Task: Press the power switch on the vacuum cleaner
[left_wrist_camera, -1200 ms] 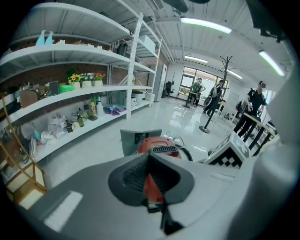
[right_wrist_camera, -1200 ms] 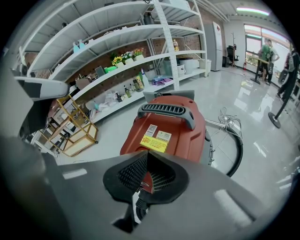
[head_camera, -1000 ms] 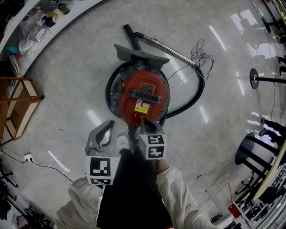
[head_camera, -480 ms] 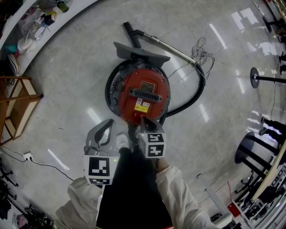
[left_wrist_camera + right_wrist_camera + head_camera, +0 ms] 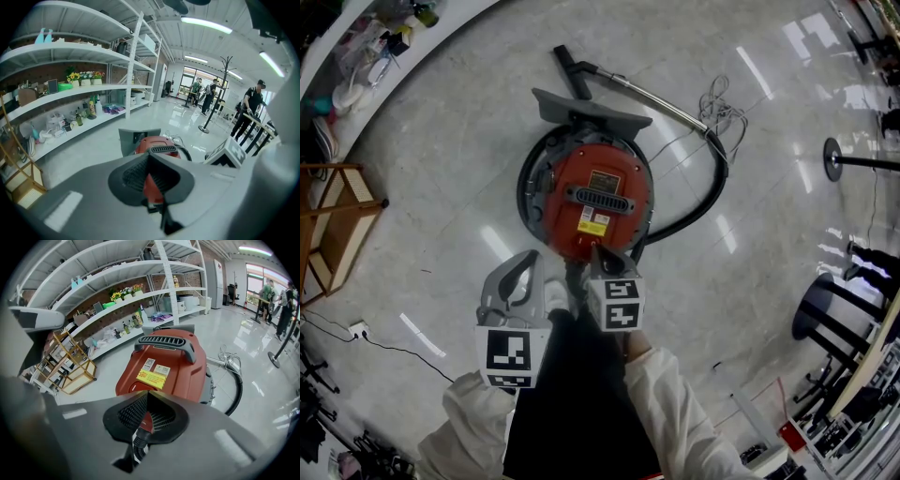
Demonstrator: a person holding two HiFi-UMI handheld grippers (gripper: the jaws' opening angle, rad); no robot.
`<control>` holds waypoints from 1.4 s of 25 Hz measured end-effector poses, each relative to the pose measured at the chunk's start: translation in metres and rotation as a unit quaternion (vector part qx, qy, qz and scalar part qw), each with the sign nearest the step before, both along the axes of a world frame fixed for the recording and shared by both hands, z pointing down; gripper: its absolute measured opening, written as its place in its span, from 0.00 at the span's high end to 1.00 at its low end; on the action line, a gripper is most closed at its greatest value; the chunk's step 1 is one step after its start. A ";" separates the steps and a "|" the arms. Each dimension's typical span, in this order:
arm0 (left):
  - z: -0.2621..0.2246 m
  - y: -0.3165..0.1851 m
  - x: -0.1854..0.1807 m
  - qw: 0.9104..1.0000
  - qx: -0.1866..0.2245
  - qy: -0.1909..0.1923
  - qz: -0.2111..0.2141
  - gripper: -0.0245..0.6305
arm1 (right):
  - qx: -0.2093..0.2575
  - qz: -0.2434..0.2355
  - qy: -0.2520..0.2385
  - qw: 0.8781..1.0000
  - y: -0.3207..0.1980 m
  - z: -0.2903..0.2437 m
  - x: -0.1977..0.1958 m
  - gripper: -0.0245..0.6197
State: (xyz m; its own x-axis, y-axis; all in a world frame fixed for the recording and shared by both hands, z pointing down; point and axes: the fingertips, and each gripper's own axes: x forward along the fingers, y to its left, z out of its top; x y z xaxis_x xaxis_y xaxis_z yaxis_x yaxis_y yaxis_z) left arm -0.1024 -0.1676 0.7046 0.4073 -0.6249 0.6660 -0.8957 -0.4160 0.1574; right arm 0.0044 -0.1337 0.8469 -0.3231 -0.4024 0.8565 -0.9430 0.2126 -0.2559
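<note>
Vacuum cleaner (image 5: 586, 197) at frame centre. Right claw (image 5: 596, 251) closed, empty, tip over its near edge. Left claw (image 5: 527, 262) closed, empty, lower left. Press straight down, closed tip, short and firm.

In the head view, the red vacuum cleaner (image 5: 598, 199) now sits slightly higher and further left in the picture than a second ago. Its grey floor nozzle (image 5: 591, 108) and the wooden rack (image 5: 352, 241) at the left edge have slid the same way by a similar small amount. The right gripper (image 5: 592, 247) has also edged a little to the left, and its marker cube (image 5: 614, 303) has moved with it.
</note>
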 end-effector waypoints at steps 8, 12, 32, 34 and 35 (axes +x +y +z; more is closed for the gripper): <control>0.004 0.000 -0.002 1.000 -0.004 -0.002 -0.003 0.96 | -0.004 0.003 0.004 1.000 0.003 0.006 0.003 0.96; 0.004 0.001 -0.004 1.000 -0.005 -0.003 -0.005 0.96 | -0.003 0.003 0.004 1.000 0.002 0.005 0.003 0.96; 0.006 0.005 -0.002 1.000 -0.008 -0.004 -0.016 0.96 | 0.003 -0.012 0.001 1.000 0.002 0.003 0.003 0.96; 0.007 0.005 -0.003 1.000 -0.009 -0.005 -0.018 0.96 | 0.004 -0.014 0.001 1.000 0.002 0.004 0.003 0.96; 0.007 0.006 -0.003 1.000 -0.009 -0.005 -0.019 0.96 | 0.004 -0.016 0.002 1.000 0.002 0.004 0.003 0.96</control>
State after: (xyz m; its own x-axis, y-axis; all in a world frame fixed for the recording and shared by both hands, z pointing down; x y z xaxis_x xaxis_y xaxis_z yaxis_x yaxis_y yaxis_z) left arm -0.1053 -0.1617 0.7115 0.3769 -0.6275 0.6813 -0.9123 -0.3785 0.1562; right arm 0.0076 -0.1317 0.8506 -0.3326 -0.3984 0.8548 -0.9368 0.2441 -0.2508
